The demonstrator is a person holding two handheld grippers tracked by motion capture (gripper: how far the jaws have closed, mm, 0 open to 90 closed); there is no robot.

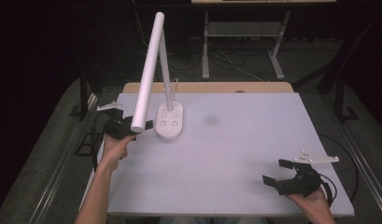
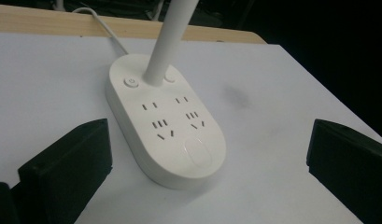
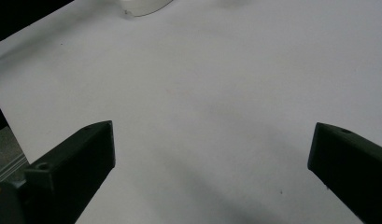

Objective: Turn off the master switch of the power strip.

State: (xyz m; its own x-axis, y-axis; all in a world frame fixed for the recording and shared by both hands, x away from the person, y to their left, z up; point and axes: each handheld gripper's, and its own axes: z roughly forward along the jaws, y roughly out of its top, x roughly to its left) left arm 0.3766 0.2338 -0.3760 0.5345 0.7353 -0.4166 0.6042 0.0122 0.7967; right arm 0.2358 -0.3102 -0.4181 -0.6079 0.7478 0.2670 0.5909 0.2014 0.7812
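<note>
Left claw [image 1: 132, 125] wide open, nothing gripped, just beside lamp base [image 1: 170, 121], w/ lamp head [image 1: 148, 74] tip above it. Base: smooth white plastic oval w/ sockets, round button. Right claw [image 1: 278, 171] open, empty, well apart from base, over matte white worktop [image 1: 226, 154].

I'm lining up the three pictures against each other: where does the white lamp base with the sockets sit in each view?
High view: the lamp base sits left of centre on the white table, just right of the left gripper.
Left gripper view: centre, between the open jaws, its post rising from the far end.
Right gripper view: a sliver of its rim at the top edge, left of centre.
Shared landmark: the white table.
</note>
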